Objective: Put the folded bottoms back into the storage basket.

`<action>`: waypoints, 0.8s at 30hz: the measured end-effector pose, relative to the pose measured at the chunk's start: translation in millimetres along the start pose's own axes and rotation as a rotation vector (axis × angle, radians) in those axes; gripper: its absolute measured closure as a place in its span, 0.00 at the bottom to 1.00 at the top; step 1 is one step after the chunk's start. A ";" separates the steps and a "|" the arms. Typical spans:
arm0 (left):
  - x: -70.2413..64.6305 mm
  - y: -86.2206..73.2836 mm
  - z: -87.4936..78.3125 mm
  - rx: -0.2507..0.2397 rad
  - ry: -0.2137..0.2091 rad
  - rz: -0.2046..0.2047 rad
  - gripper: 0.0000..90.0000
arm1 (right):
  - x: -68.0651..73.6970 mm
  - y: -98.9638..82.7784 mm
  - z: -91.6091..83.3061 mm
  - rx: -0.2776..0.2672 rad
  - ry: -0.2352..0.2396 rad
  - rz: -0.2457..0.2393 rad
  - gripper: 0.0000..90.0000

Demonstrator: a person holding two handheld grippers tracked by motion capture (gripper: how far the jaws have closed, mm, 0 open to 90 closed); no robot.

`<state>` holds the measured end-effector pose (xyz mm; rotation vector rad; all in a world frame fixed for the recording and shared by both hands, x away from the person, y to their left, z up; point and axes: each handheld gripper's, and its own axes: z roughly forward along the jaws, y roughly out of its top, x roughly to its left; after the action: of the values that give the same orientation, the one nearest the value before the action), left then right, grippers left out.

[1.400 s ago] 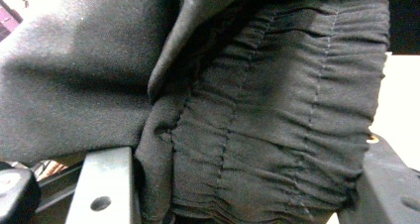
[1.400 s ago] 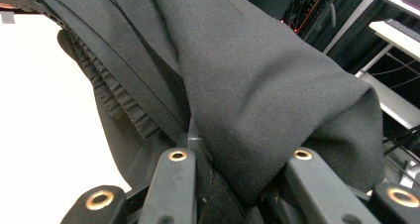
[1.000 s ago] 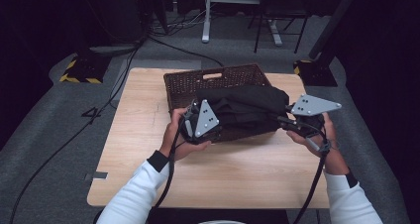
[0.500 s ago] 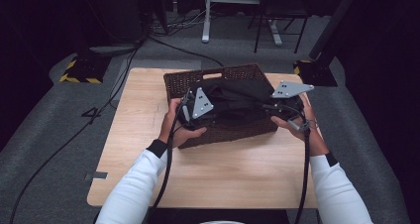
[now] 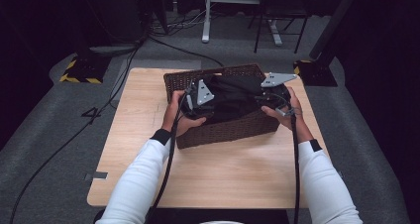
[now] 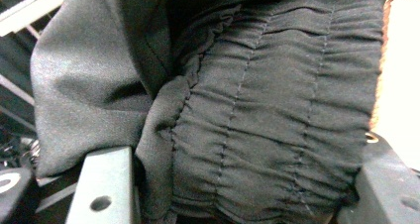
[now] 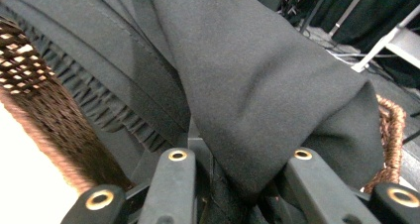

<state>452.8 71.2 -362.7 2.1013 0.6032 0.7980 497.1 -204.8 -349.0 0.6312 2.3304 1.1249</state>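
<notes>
High view, wicker basket (image 5: 223,130) at 12 o'clock on the desk (image 5: 208,179), black garment (image 5: 233,97) bunched inside it, left claw (image 5: 190,110) at 9 o'clock of the garment, right claw (image 5: 267,102) at 3 o'clock, left gripper view, jaws half apart clamping gathered black cloth (image 6: 267,115), right gripper view, jaws closed on a thick fold (image 7: 257,100), basket rim (image 7: 391,125) at 4 o'clock.

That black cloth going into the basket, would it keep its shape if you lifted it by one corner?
Probably not. The black cloth folds and drapes over the right gripper, so it looks floppy. Its gathered, ruched band would likely stretch. It seems light, sagging into the wicker basket without pressing the sides out.
</notes>
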 end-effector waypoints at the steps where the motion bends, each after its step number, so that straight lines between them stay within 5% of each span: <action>1: 0.2 -1.5 2.3 0.013 -0.001 0.003 0.48 | -1.6 -1.1 2.8 0.009 0.001 0.003 0.84; 16: 1.8 -13.1 21.5 0.191 -0.034 0.054 0.46 | -8.2 -14.6 30.8 0.139 0.018 0.012 0.83; 24: 0.9 -19.9 22.6 0.300 -0.056 0.072 0.36 | -10.2 -19.4 32.8 0.175 0.011 0.023 0.87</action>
<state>466.5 71.8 -389.5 2.4221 0.6521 0.7209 520.7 -202.2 -380.5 0.7183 2.4546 0.9428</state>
